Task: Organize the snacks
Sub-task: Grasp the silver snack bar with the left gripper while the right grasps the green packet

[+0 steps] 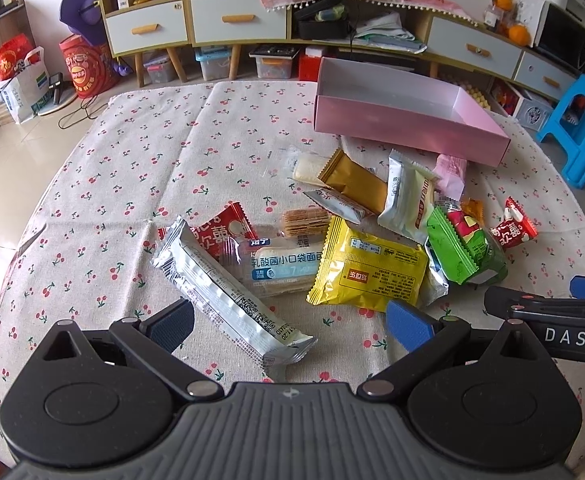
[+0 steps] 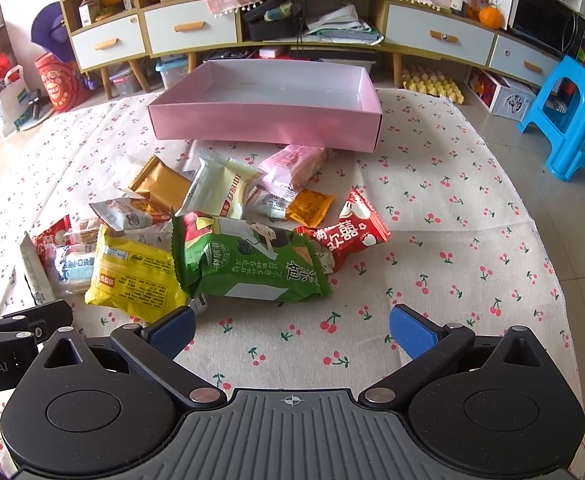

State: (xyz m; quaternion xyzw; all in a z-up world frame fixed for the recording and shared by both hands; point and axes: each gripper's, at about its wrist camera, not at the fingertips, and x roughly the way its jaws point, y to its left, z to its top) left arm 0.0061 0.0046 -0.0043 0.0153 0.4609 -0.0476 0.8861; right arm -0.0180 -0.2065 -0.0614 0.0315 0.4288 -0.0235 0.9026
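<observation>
Left wrist view is where a long silver packet (image 1: 228, 296) is seen best; its near end lies between the wide-open blue pads of the left tongs (image 1: 290, 326), and nothing is held. Only its thin edge is seen at the far left of the right wrist view. From the right wrist view, the front of the puffy green packet (image 2: 248, 260) is shown, with a drawn face on it, and it lies just past the right tongs (image 2: 292, 330). These tongs are spread wide too, and only the cherry-print cloth of the tabletop (image 2: 452, 240) is seen between them.

A shiny yellow packet (image 1: 368, 266) with zigzag ends is seen in both views, touching the green one. A red candy packet (image 2: 348, 232) lies just beside the green packet on the right. All the snacks are piled close together on the soft cloth. Behind the pile, a flat pink cardboard box (image 2: 268, 120) with smooth sides is seen standing open.
</observation>
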